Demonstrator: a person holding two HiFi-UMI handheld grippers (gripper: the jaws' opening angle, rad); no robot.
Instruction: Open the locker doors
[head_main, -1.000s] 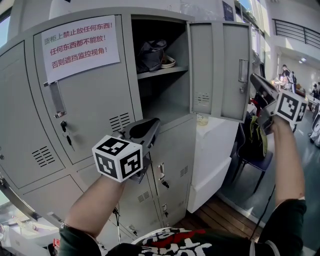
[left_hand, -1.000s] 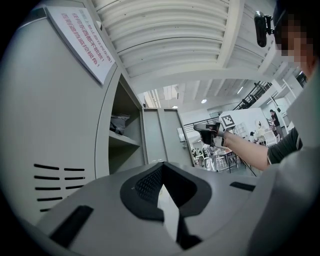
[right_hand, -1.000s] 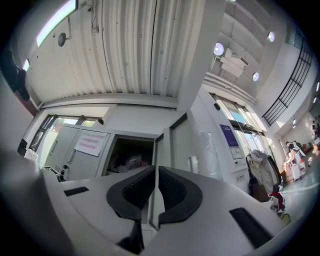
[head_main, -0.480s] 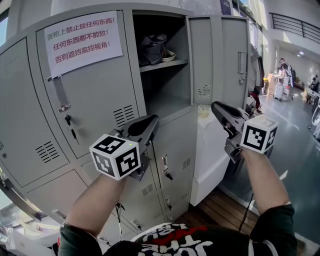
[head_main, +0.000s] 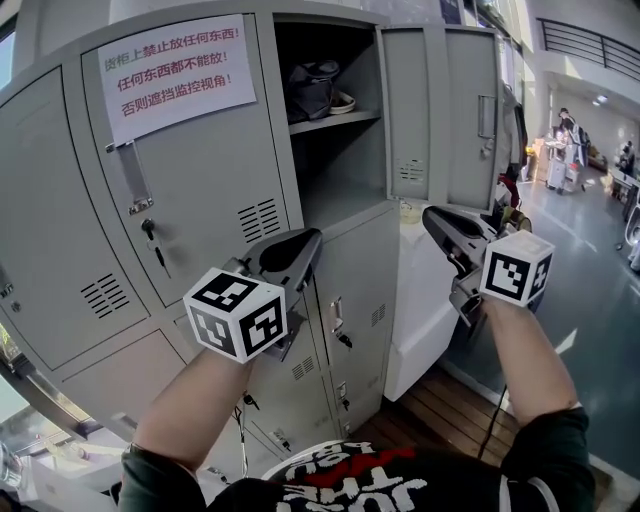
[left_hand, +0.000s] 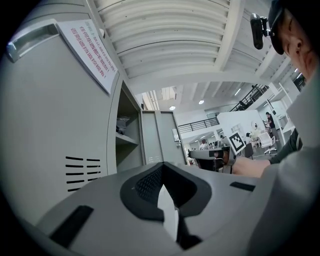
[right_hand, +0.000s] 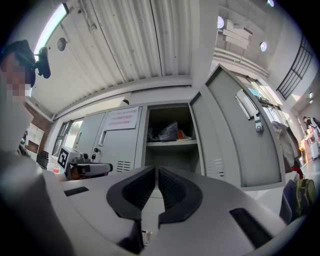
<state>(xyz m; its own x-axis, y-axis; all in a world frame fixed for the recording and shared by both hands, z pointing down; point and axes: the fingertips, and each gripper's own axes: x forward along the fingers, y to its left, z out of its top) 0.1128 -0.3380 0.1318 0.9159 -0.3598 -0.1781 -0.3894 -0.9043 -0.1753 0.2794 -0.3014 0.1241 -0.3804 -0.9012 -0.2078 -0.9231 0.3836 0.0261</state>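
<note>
The grey locker bank (head_main: 60, 200) fills the head view. Its upper right door (head_main: 440, 115) stands swung open, with a dark bag (head_main: 315, 85) on the shelf inside. The upper door to the left of it (head_main: 200, 190) is closed; it carries a paper notice (head_main: 180, 70), a handle (head_main: 130, 175) and a key (head_main: 150, 235). My left gripper (head_main: 300, 250) hovers shut and empty just before the lockers, below that closed door. Away from the open door, my right gripper (head_main: 435, 220) is shut and holds nothing. The right gripper view shows the open door (right_hand: 240, 135) and bag (right_hand: 167, 131).
Lower locker doors (head_main: 350, 300) with keys are closed. A white cabinet (head_main: 420, 300) stands right of the lockers on a wooden floor strip (head_main: 440, 420). Bags hang behind the open door. People (head_main: 565, 140) stand far off at the right in the hall.
My right gripper has come away from the open door's handle, down and left to chest height. The door now stands wider open. The left gripper has hardly moved.
</note>
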